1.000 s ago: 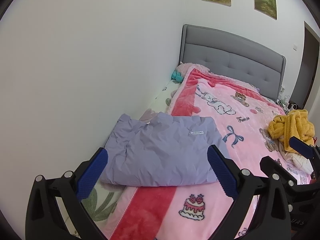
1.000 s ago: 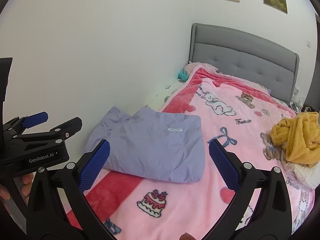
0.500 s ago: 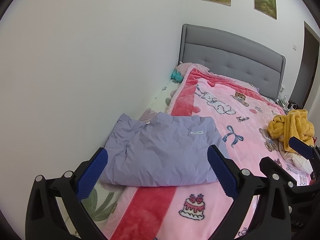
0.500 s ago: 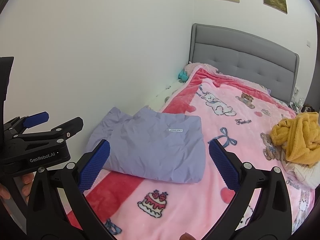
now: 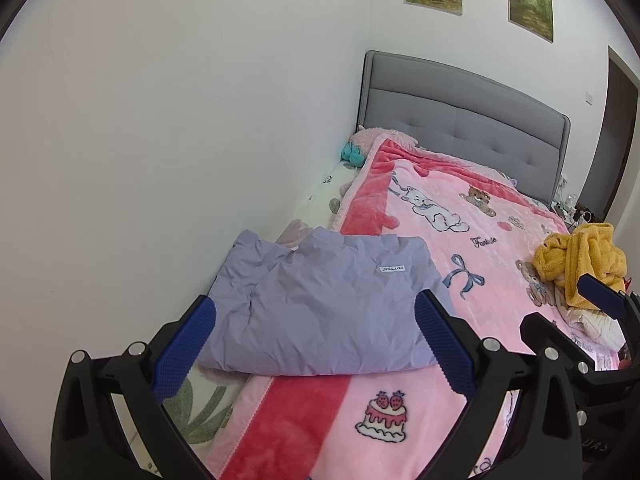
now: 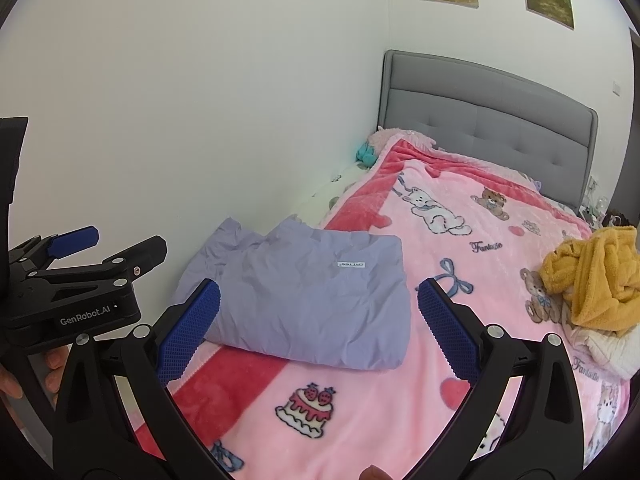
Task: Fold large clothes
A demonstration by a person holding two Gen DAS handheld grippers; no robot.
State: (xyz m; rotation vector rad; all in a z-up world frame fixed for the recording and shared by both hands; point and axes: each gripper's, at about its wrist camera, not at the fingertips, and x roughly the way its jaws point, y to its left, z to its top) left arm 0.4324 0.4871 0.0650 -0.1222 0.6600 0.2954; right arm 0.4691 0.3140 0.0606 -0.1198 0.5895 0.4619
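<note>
- lilac garment (image 5: 320,304) lies folded at the bed's near left; this fold looks finished.
- left gripper (image 5: 314,344) and right gripper (image 6: 318,326) hover spread wide, holding nothing.
- next likely calls for reaching the yellow garment (image 6: 592,280), far right.

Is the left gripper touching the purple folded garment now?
Apart. The right wrist view shows the left gripper open in the air beside the wall, clear of the purple garment.
</note>
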